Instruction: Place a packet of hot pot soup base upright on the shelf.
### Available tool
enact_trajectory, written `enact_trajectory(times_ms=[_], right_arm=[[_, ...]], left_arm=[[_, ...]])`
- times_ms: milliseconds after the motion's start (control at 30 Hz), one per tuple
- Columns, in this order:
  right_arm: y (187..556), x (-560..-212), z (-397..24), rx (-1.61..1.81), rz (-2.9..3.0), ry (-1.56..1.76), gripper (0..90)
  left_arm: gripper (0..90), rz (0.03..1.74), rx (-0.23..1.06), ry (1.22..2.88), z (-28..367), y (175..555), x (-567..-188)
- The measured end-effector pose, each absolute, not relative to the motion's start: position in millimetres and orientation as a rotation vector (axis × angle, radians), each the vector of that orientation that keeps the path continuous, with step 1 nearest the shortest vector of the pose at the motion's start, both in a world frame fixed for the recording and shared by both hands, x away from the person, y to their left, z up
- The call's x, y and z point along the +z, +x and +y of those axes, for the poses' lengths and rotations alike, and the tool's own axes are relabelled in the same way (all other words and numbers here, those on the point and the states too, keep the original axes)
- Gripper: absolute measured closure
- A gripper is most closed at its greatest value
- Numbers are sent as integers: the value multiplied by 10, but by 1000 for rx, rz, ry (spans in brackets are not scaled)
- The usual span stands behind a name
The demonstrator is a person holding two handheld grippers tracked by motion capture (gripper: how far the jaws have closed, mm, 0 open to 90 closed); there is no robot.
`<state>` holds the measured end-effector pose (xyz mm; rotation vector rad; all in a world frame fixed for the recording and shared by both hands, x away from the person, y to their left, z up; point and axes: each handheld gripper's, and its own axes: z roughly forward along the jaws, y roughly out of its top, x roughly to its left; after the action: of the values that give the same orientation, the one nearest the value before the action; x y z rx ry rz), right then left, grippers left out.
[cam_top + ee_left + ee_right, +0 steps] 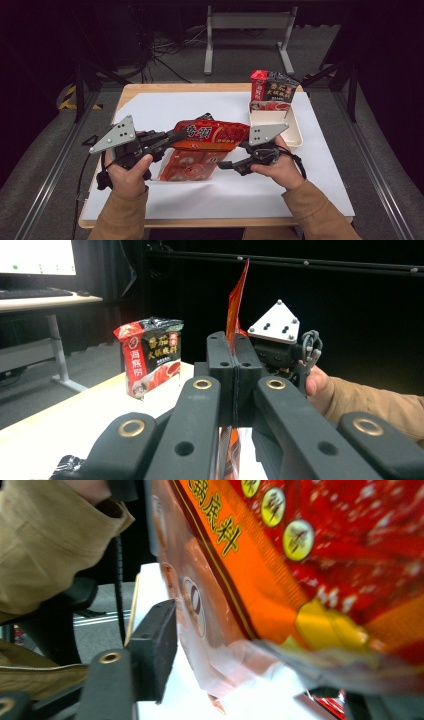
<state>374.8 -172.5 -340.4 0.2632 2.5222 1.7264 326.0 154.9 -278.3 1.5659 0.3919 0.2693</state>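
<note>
A red-orange soup-base packet (pixel 212 134) hangs over the middle of the table. My left gripper (pixel 172 139) is shut on its left edge; in the left gripper view the jaws (pixel 235 357) meet on the thin packet (pixel 236 295), seen edge-on. My right gripper (pixel 226 164) is at the packet's lower right corner. In the right gripper view one pad (pixel 155 640) stands beside the packet (pixel 300 555), the other jaw is far off behind it, and the packet lies loose between them. An orange part with round marks (pixel 187 167) reaches the paper; whether it is the same packet I cannot tell.
A white sheet (pixel 160 107) covers the wooden table (pixel 131 90). At the back right a white tray (pixel 296 135) holds an upright black-and-red packet (pixel 274 89), also seen in the left gripper view (pixel 150 360). A desk with a monitor (pixel 37 257) stands beyond.
</note>
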Motion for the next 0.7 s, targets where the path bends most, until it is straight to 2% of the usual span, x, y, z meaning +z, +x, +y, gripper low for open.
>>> enact_trajectory(times_ms=[267, 367, 533, 700], right_arm=[[3704, -3407, -1644, 1745, 2547, 210, 534], [3699, -3418, -1610, 1730, 2558, 195, 628], [3682, -3382, -1600, 1711, 2559, 153, 696], [3667, -3319, -1621, 1684, 2564, 129, 705]], left_arm=[[900, 401, 262, 1562, 1549, 3270, -2797], [900, 397, 268, 1559, 1554, 3268, -2792], [900, 405, 258, 1550, 1580, 3273, -2795], [900, 405, 248, 1543, 1593, 3290, -2804]])
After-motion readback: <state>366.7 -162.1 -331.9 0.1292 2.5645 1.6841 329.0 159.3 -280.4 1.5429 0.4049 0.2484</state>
